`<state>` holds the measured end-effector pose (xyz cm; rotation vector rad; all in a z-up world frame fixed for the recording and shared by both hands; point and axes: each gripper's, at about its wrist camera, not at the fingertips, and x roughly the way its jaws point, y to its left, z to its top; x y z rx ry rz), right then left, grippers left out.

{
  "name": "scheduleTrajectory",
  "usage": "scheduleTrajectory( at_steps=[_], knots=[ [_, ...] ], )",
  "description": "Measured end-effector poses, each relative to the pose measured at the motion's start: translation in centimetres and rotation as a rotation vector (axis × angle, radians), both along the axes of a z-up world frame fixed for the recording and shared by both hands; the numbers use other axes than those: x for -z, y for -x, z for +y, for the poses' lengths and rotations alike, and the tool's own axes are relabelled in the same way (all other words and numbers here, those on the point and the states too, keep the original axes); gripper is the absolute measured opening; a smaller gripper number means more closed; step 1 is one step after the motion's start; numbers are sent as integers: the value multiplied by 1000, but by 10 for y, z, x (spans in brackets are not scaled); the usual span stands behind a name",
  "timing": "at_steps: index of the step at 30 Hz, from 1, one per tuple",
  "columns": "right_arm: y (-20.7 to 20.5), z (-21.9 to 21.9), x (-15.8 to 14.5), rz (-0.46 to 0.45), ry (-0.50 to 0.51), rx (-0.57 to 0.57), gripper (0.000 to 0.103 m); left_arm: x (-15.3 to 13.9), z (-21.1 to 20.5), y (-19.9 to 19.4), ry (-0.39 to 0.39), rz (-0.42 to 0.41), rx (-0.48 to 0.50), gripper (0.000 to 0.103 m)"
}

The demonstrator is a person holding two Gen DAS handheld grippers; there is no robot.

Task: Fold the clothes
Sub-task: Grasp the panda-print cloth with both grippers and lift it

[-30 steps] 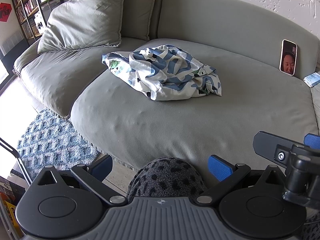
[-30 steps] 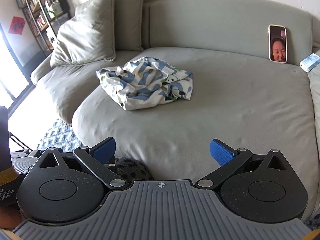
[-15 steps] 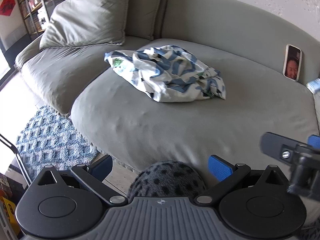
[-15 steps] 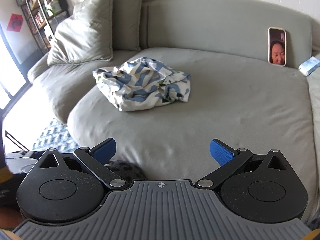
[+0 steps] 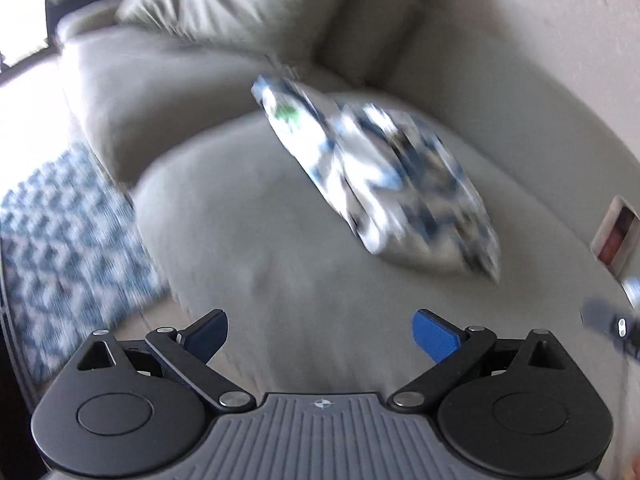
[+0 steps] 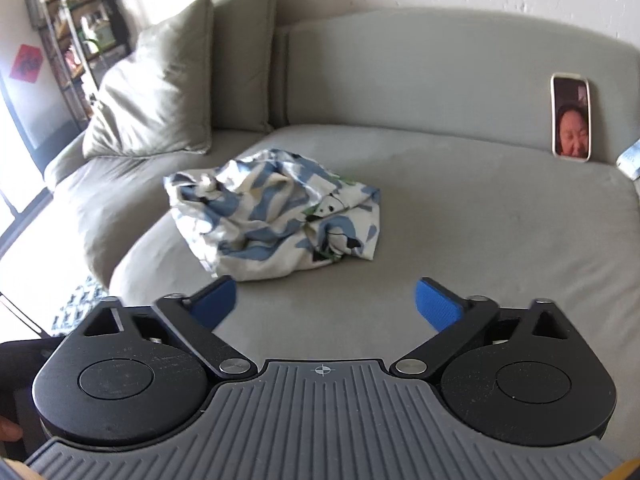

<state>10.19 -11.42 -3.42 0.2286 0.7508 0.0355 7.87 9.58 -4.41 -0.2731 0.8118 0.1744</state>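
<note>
Lying crumpled on grey fabric sofa seat (image 6: 480,240): white-blue panda-print cotton garment (image 6: 276,216), unfolded heap. Left tool (image 5: 320,334) and right tool (image 6: 325,304) both spread wide, empty, aimed at garment, likely for grasp.

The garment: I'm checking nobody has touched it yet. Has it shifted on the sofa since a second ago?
No. The garment lies in the same crumpled heap, same side of the phone; only the cameras moved closer.
</note>
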Motion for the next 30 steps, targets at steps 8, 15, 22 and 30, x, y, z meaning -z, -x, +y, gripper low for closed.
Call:
scheduleTrajectory(
  at_steps=[8,15,22,30],
  knots=[
    [-72,-19,50,110,-160,27,66,11,-11,-76,-75,-14,33,98],
    [-141,-45,93,156,-326,177,90,21,-25,-145,-129,-10,79,98],
    [-196,-38,142,245,-375,221,96,52,-44,-195,-132,82,154,49],
    [-168,-49,105,29,-418,232,1,13,-30,-161,35,-39,144,1]
  ],
)
